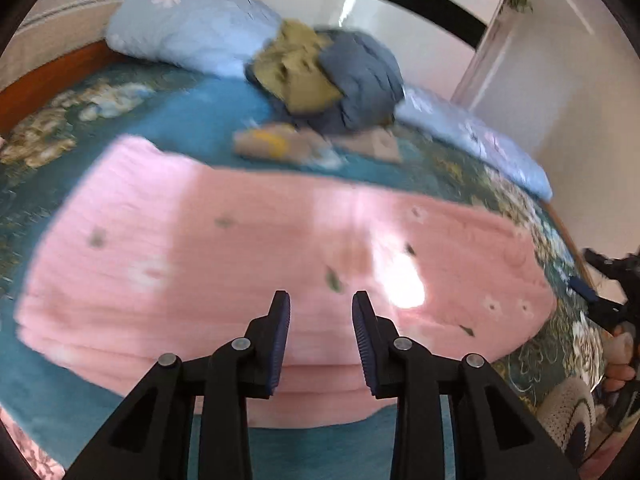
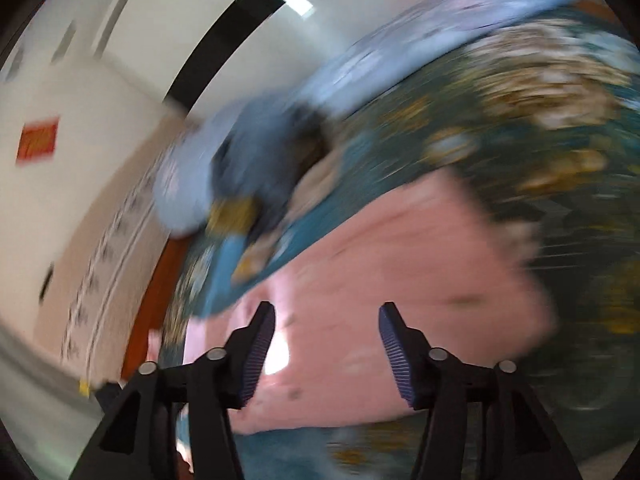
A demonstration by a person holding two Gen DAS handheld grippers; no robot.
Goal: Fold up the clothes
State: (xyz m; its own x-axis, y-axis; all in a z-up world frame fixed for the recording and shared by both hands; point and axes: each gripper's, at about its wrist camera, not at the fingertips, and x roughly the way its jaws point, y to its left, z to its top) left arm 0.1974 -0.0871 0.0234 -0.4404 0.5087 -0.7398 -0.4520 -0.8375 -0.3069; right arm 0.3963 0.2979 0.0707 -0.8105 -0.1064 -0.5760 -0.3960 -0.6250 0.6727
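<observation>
Left gripper (image 1: 321, 304) sits bottom centre of the left wrist view, jaws partly open with a narrow gap, nothing between them, hovering over the pink garment (image 1: 248, 248). That garment lies flat and folded across the middle of the frame on the teal floral bedspread (image 1: 188, 120). Upper left: a light blue pillow (image 1: 192, 24); upper centre: a pile of olive and grey-blue clothes (image 1: 332, 76) with a small beige piece in front. Right edge: the right gripper (image 1: 612, 292) partly visible, held in a hand (image 1: 618, 360). Right wrist view is heavily blurred: right gripper (image 2: 327, 312) bottom centre, jaws wide apart and empty, pink garment (image 2: 400, 264) beneath them, bedspread (image 2: 540, 120) at upper right.
</observation>
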